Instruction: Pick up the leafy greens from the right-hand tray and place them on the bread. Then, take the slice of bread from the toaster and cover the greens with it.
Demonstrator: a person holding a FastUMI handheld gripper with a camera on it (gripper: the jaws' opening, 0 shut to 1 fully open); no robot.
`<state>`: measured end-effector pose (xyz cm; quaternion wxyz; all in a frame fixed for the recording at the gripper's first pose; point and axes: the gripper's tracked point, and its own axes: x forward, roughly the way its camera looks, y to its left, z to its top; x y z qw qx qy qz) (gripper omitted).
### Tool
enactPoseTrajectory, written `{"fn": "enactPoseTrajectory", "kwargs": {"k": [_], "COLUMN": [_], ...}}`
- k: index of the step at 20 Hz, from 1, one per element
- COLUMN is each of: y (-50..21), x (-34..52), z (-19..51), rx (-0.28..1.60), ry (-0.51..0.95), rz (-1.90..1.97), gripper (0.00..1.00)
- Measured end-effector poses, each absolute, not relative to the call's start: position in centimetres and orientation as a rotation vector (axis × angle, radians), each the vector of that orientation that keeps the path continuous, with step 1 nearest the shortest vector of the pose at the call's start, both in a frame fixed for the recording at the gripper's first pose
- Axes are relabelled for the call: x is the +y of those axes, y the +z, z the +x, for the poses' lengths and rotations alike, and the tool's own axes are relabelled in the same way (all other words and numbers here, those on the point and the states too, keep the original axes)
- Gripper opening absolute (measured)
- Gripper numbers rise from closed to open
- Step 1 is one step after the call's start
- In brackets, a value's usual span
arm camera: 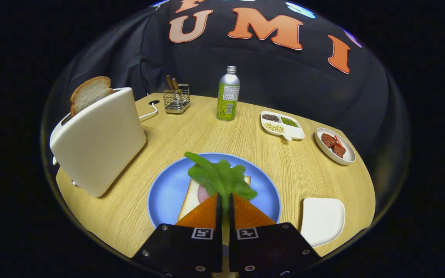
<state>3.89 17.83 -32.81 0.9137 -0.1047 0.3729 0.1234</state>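
Between tool (225, 200) fingers: leafy greens (218, 177) pinched, above bread (191, 197).

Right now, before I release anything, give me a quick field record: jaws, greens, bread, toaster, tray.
gripper: jaws closed on the leafy greens' stem
leafy greens: held over the bread on the plate, leaf spread just ahead of the jaws
bread on plate: lies on the blue plate, a pink slice on top of it
toaster: white, beside the plate, bread slice sticking up from its slot
white tray: beside the plate, on the side away from the toaster, nothing on it
step: greens not yet let go
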Motion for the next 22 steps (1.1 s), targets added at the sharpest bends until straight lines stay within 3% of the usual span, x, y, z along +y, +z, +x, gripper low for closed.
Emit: {"fn": "enactPoseTrajectory", "kwargs": {"k": [6,8,11,15,17,22], "y": [-32.9,-32.6,-31.8,-31.0,-30.0,-26.4], "x": [17.6,17.0,16.4,15.6,15.6,17.4], "z": [3.4,3.4,3.4,3.1,3.1,3.4], "rx": [0.775,0.769,0.754,0.754,0.737,0.686], "ry": [0.234,0.211,0.181,0.142,0.129,0.141], "rz": [-0.206,-0.206,-0.194,-0.176,-0.168,-0.149], "gripper": [0.21,0.33,0.65,0.93,0.98,0.98]}}
